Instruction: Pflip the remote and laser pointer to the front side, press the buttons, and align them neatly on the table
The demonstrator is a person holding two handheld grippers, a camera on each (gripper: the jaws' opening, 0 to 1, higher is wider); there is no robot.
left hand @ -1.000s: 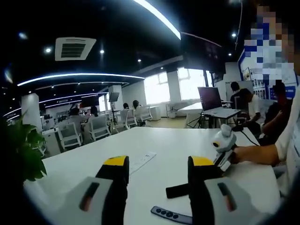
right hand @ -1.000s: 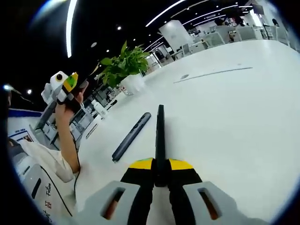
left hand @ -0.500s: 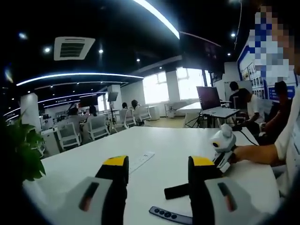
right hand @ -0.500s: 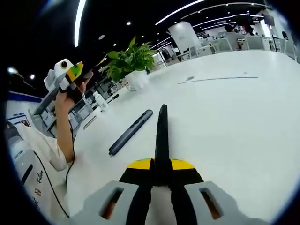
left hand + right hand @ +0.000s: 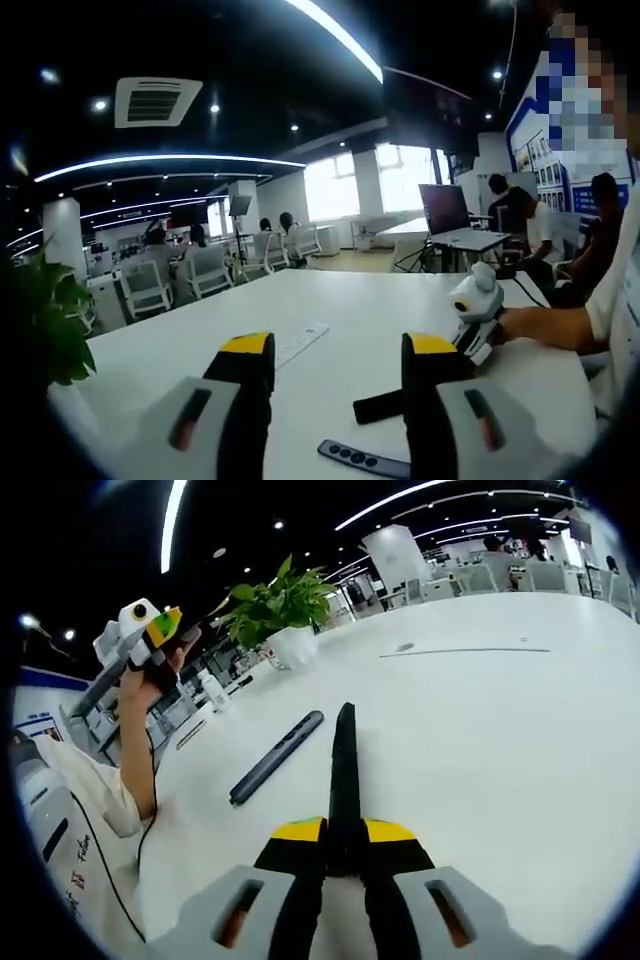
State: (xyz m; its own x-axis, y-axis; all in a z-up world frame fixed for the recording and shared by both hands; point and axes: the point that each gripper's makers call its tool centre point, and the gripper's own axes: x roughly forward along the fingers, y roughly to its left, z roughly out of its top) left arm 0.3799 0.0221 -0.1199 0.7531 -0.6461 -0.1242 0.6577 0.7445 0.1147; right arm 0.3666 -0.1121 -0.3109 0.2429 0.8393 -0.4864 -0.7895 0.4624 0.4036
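In the left gripper view, the left gripper is held above the white table with its yellow-tipped black jaws spread wide apart and nothing between them. A slim dark laser pointer with a row of buttons lies flat on the table beside a black slab-shaped remote. In the right gripper view, the right gripper is clamped on the remote, held edge-on, and the pointer lies just left of it. A potted green plant stands further back.
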